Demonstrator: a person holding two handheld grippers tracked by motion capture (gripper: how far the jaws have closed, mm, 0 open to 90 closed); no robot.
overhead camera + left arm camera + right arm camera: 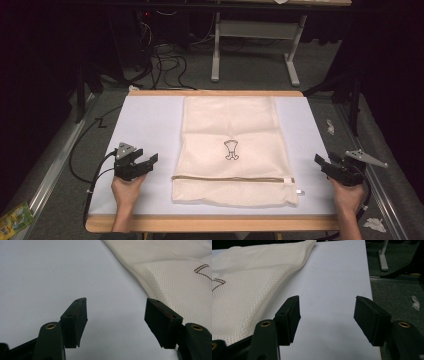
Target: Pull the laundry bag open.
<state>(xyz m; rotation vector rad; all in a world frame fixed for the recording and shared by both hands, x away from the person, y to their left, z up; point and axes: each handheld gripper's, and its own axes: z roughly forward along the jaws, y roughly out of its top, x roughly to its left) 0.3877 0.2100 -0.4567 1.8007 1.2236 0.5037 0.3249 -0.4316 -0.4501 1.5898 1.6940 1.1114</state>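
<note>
Cream mesh bag [231, 147] flat in the middle of the white table [150, 125], zipper [230, 178] near the front edge. Left gripper [145, 162] just left of bag, jaws wide apart, empty. Right gripper [325, 164] near right table edge, jaws likewise spread, empty.

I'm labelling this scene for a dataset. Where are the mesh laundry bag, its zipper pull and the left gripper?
mesh laundry bag [230, 125]: high view, upper panel of the fabric.
zipper pull [299, 191]: high view, small tab beside the bag's right edge.
left gripper [146, 161]: high view, between its open jaw tips.
</note>
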